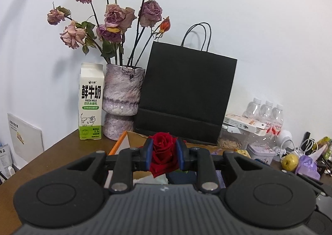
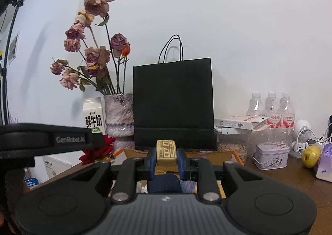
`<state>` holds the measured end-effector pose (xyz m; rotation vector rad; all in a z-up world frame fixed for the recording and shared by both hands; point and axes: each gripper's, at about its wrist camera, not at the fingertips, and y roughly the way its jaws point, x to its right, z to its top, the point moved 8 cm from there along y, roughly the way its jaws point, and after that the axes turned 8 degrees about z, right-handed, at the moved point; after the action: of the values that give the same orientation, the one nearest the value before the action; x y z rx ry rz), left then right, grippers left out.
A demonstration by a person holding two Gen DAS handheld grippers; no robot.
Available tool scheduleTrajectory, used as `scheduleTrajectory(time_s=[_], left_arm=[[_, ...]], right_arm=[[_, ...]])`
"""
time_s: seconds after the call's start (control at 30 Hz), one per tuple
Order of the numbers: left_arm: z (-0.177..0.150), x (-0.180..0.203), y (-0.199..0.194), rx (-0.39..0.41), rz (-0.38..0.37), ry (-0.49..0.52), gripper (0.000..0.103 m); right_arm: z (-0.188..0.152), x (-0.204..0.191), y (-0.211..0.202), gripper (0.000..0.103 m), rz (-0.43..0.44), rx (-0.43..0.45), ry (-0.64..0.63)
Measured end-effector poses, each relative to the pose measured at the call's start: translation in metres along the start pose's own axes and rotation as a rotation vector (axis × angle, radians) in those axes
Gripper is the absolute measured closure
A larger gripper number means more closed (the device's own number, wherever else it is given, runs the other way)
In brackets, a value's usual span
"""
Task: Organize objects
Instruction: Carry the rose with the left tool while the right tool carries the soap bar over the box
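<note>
My left gripper [image 1: 164, 153] is shut on a red rose [image 1: 162, 155], held above an open cardboard box [image 1: 132, 138] on the wooden desk. The rose also shows in the right wrist view [image 2: 99, 150], under the left gripper's body. My right gripper [image 2: 166, 157] is shut on a small cream-coloured block with printed characters [image 2: 166, 150], held over the same box [image 2: 226, 155]. A dark blue object [image 2: 164, 183] lies in the box below it.
Against the wall stand a milk carton [image 1: 90, 102], a purple vase of dried roses [image 1: 122, 98], a black paper bag [image 1: 184, 98] and water bottles [image 2: 271, 108]. To the right are a seed jar [image 2: 232, 145], a lilac tin [image 2: 270, 156] and a yellow fruit [image 2: 311, 156].
</note>
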<state>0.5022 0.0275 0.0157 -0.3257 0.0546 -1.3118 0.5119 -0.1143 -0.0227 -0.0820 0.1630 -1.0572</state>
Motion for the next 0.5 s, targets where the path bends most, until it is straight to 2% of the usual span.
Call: scheduleTrajectory(time_s=[0.5], left_arm=[[0.010, 0.002, 0.054, -0.013, 0.019, -0.001, 0.079]], right_arm=[[0.004, 0.019, 0.055, 0.083, -0.021, -0.010, -0.006]])
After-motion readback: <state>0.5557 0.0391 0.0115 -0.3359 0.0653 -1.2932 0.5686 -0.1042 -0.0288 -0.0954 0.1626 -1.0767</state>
